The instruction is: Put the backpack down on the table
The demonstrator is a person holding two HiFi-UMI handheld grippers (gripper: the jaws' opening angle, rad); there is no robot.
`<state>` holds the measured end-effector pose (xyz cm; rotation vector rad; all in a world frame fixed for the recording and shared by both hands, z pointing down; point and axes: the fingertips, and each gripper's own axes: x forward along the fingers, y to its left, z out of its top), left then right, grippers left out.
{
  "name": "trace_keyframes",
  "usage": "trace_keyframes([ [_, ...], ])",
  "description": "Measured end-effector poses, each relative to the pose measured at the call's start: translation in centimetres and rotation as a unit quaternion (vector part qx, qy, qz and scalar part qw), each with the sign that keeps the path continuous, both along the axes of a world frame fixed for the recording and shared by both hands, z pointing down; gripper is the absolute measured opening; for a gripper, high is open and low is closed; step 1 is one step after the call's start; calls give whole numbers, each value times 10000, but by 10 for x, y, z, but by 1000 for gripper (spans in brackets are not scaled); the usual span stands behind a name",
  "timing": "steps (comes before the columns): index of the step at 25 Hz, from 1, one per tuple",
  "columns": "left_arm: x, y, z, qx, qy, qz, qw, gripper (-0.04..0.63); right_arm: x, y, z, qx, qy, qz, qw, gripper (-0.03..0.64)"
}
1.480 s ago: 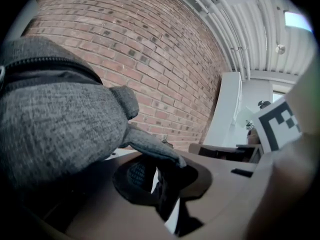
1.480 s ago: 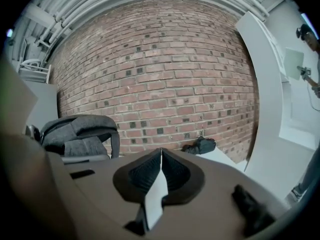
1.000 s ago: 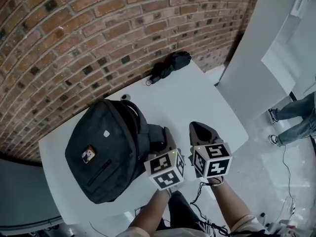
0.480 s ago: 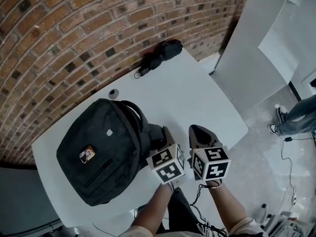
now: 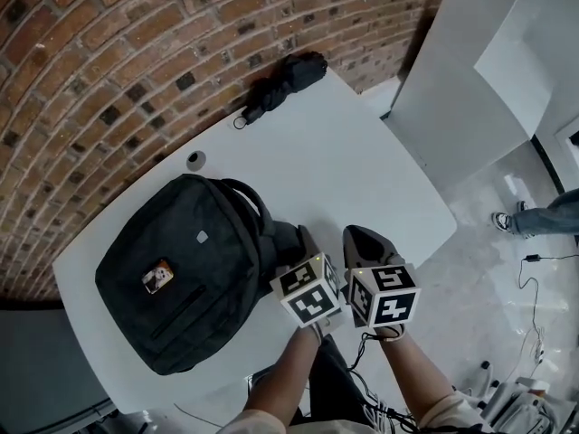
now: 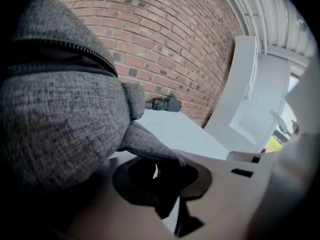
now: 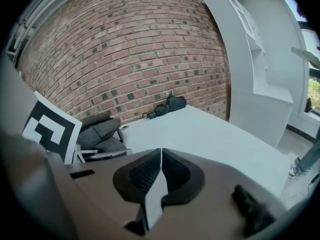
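A dark grey backpack (image 5: 172,269) lies on the white table (image 5: 344,170), front side up, towards the left. My left gripper (image 5: 294,242) sits at its right edge, shut on a grey strap (image 6: 145,146) that runs from the backpack's body (image 6: 60,114) in between the jaws (image 6: 162,176). My right gripper (image 5: 357,238) hovers just right of the left one, over bare tabletop. Its jaws (image 7: 160,166) are shut, pads together, with nothing in them. From the right gripper view the backpack (image 7: 100,129) shows behind the left gripper's marker cube (image 7: 47,129).
A folded black umbrella (image 5: 280,84) lies at the table's far edge by the brick wall (image 5: 109,61). A small round grey disc (image 5: 195,160) sits in the tabletop behind the backpack. A white partition (image 5: 461,89) stands right of the table. A person's legs (image 5: 543,215) show at far right.
Both grippers have sunk towards the table, and the backpack has come down with the left one. The left gripper's hold on the strap is unchanged; the right stays shut and empty.
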<state>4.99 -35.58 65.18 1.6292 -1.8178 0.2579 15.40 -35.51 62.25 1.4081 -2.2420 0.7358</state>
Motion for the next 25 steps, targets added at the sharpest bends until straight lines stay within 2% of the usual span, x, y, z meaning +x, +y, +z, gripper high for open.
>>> trace_keyframes([
  [3, 1, 2, 13, -202, -148, 2, 9997, 64, 0, 2, 8, -92, 3, -13, 10000, 31],
  [7, 0, 1, 23, -345, -145, -18, 9993, 64, 2, 2, 11, -127, 17, -1, 9999, 31],
  [12, 2, 1, 25, -397, 39, -73, 9992, 64, 8, 1, 14, -140, 41, 43, 9999, 31],
  [15, 10, 10, 22, -388, 303, -54, 9988, 67, 9, 3, 16, -168, 35, 44, 9998, 31],
  [19, 21, 18, 25, -451, 712, 16, 9964, 118, 8, 5, 14, -194, 15, 15, 9998, 31],
  [25, 25, 21, 23, -469, 641, 47, 9968, 192, 13, 8, 13, -182, 17, 25, 9998, 31],
])
